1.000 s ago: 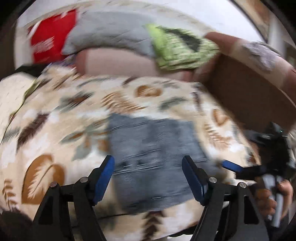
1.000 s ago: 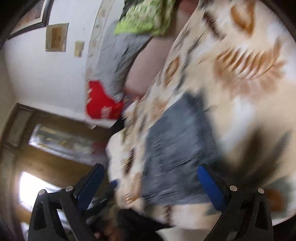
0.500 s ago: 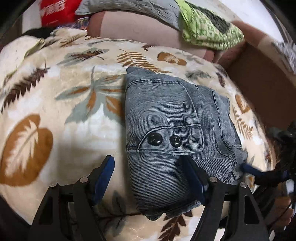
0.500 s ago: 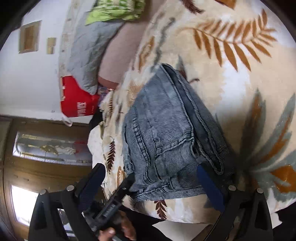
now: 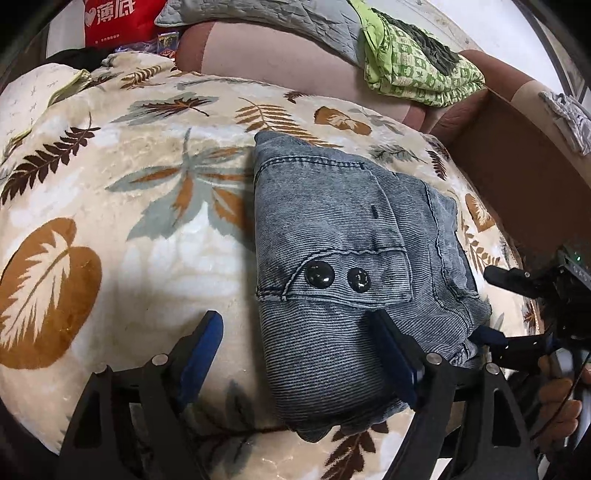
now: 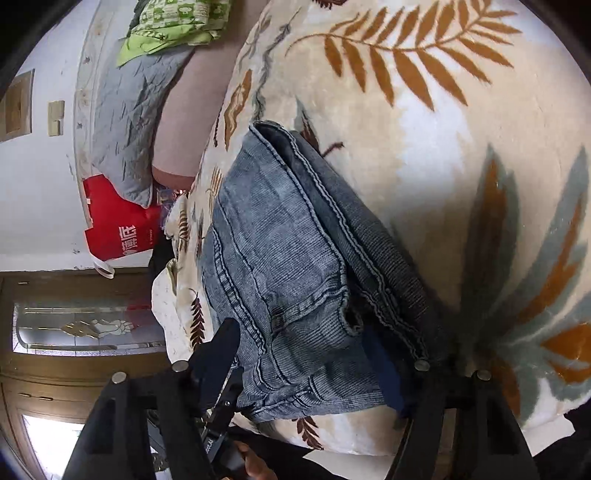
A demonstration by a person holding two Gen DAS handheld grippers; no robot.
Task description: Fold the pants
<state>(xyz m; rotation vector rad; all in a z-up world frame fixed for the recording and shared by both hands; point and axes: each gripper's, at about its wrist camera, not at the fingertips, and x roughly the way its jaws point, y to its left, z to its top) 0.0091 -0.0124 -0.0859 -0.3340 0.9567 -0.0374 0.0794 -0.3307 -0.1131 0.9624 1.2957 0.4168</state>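
Folded grey-blue denim pants with two black snaps lie on a leaf-patterned blanket. My left gripper hovers low over their near left edge. Its jaws are opening, with one finger over the blanket and the other over the denim, and no pad presses. In the right wrist view the pants run away from my right gripper. Its jaws are closing around the near end of the folded stack without clamping it. That gripper also shows at the pants' right corner, a hand behind it.
A brown sofa back carries a grey quilted pillow and a green patterned cloth. A red bag stands at the far left. A brown armrest rises on the right, and a wooden door is beyond the blanket's edge.
Both grippers have sunk closer to the pants and the blur has cleared. The right jaws have narrowed around the pants' near end. The left jaws have spread slightly.
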